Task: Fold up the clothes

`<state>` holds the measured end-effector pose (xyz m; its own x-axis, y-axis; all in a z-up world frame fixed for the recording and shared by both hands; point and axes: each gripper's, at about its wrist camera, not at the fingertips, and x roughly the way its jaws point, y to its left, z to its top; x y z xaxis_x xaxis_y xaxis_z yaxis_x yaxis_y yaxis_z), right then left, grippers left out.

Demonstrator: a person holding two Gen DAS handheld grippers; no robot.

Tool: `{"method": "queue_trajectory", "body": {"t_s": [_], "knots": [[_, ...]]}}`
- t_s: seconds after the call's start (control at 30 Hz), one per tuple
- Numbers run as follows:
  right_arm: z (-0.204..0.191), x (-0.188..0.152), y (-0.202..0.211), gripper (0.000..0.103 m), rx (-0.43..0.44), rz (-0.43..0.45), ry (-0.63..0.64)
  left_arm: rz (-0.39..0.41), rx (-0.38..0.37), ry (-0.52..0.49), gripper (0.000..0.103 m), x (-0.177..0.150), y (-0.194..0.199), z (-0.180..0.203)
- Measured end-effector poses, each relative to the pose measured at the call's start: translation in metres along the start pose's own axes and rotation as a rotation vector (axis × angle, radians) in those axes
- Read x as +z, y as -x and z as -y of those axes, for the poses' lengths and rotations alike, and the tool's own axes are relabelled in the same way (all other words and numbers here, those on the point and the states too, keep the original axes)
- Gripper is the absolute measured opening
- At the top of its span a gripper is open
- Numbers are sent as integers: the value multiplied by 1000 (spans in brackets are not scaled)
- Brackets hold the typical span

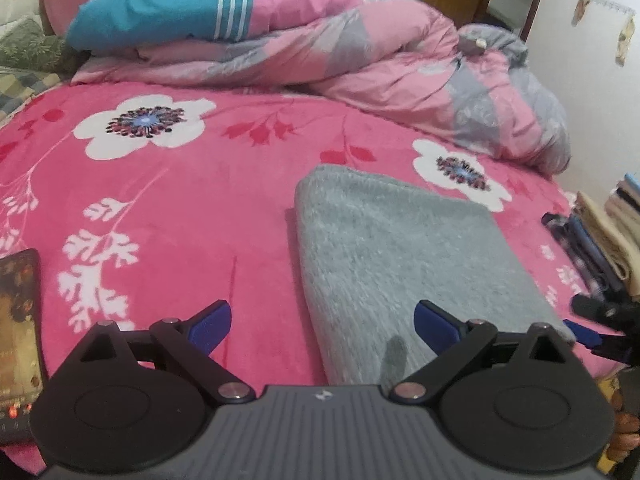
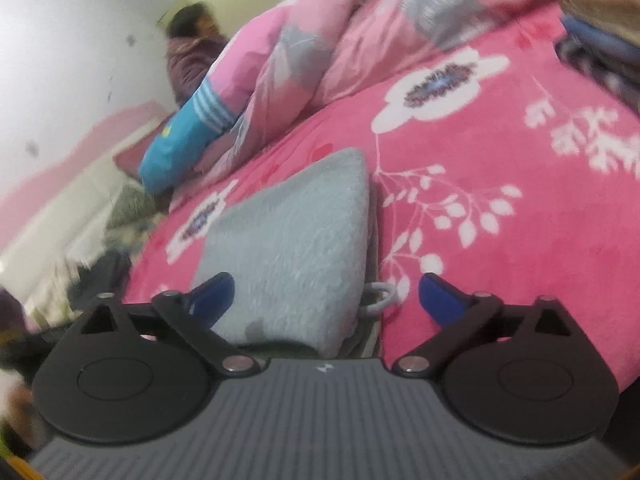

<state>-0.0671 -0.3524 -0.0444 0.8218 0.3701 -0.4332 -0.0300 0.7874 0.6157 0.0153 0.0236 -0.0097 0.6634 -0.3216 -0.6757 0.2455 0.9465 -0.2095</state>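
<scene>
One folded grey garment (image 1: 404, 256) lies lengthwise, away from camera.

A: The folded grey garment (image 1: 404, 256) looks fuzzy, a shaggy fleece. The bed's pink blanket (image 1: 224, 208)?

B: Soft, matt plush. The quilt (image 1: 360, 56) is smoother, crinkled cotton-like cloth. Each claw has matt black plastic arms.

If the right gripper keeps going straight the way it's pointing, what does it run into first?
Most likely the folded grey garment: it lies right ahead of the open right gripper, towards its left finger. The pink floral blanket comes after. Depth is hard to judge.
</scene>
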Motion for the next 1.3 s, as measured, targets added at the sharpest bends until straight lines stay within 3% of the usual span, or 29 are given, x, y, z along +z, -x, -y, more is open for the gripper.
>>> {"method": "queue_trajectory", "body": {"t_s": [0.17,0.33,0.63,0.83,1.07,1.3], "knots": [[21,14,-15,102,48,-32,-197,-77,11,-21,100,8,-30,10],[31,29,-43,102,10,-137,-296,-115,15,-30,103,9,-52,19],[22,40,-62,102,-92,-208,-273,-139,-15,-8,103,7,-68,21],[29,30,-54,102,-67,-137,-327,-147,-29,19,103,7,-70,18],[18,32,-56,102,-102,-170,-269,-149,-24,29,103,7,-69,19],[17,34,-60,102,-138,-168,-309,-151,-14,24,103,8,-68,22]]}}
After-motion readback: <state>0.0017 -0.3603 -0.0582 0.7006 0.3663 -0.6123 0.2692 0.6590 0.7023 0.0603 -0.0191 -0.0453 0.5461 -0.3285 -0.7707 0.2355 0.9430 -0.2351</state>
